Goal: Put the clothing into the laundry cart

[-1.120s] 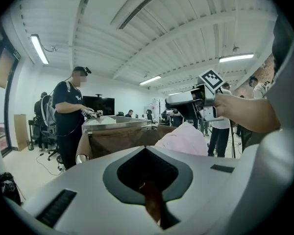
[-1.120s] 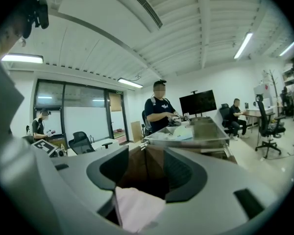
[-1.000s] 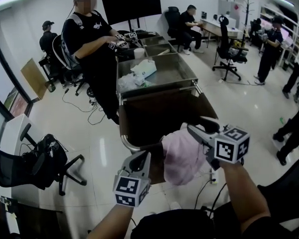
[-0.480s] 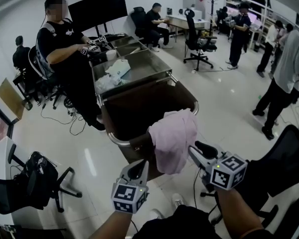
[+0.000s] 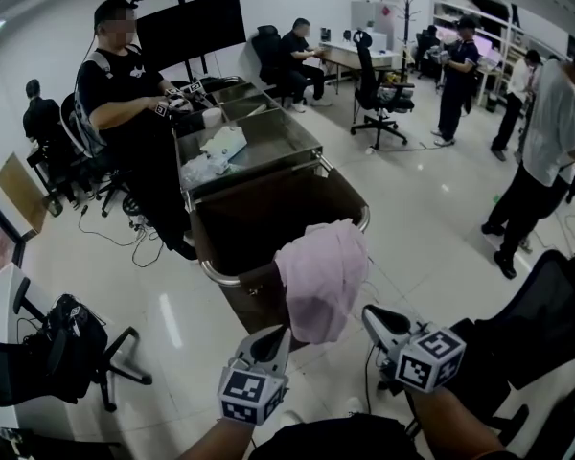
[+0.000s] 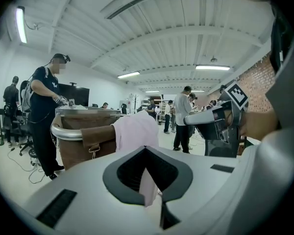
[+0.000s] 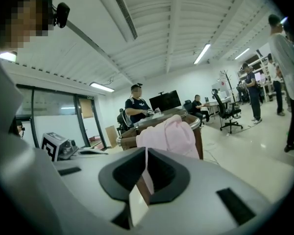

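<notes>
A pink garment (image 5: pixel 321 276) hangs over the near rim of the brown laundry cart (image 5: pixel 211 274), most of it down the outside wall. My left gripper (image 5: pixel 273 336) sits just below and left of its hem, jaws together, gripping nothing. My right gripper (image 5: pixel 374 316) is to the right of the cloth and apart from it; its jaws have just been closing and stand shut with nothing between them. The garment (image 6: pixel 134 131) lies ahead of the left gripper (image 6: pixel 146 150) in its own view, and the garment (image 7: pixel 171 133) likewise ahead of the right gripper (image 7: pixel 146 150).
Behind the cart stands a steel trolley (image 5: pixel 297 147) with white bags, and a person in black (image 5: pixel 125 94) works at it. An office chair (image 5: pixel 67 343) with a bag is at the left, a black chair (image 5: pixel 527 314) at the right. Several people stand farther right (image 5: pixel 546 151).
Both grippers have drawn back from the cart toward me. The right jaws, open beside the cloth before, are now shut and off it. The pink garment stays draped on the rim.
</notes>
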`<state>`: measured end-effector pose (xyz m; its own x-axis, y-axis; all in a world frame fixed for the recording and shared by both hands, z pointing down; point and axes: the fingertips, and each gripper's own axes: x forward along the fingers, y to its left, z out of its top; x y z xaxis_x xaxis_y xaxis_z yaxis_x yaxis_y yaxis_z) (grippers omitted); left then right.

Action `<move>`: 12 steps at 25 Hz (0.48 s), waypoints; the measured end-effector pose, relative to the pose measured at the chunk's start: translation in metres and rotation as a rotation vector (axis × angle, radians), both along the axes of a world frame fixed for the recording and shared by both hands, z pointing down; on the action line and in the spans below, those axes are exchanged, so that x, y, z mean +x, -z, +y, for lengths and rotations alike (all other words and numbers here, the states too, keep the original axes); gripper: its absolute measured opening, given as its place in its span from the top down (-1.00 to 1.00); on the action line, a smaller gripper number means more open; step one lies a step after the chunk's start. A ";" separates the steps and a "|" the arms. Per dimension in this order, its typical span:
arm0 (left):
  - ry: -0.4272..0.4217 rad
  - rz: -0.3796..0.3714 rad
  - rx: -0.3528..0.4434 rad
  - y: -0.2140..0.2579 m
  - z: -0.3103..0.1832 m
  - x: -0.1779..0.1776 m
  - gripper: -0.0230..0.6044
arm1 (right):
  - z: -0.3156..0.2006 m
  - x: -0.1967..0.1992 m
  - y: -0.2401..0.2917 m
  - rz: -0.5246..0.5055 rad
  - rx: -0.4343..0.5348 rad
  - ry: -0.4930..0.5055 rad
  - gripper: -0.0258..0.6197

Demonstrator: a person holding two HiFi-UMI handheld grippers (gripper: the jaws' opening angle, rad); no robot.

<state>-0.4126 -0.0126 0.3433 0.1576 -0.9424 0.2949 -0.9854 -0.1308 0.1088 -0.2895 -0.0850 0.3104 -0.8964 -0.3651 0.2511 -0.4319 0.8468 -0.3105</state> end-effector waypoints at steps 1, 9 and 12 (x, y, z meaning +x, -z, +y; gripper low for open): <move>0.008 -0.002 0.004 0.002 -0.001 0.003 0.93 | 0.002 0.001 -0.003 0.015 0.000 0.021 0.83; 0.051 -0.014 0.014 0.006 -0.010 0.022 0.93 | 0.004 0.009 -0.015 0.029 -0.063 0.104 0.90; 0.062 -0.016 0.004 0.004 -0.008 0.024 0.93 | 0.001 0.013 -0.022 0.044 -0.063 0.104 0.90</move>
<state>-0.3881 -0.0208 0.3396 0.0941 -0.9513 0.2935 -0.9933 -0.0698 0.0925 -0.2765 -0.0839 0.3319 -0.9163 -0.2528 0.3106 -0.3569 0.8671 -0.3473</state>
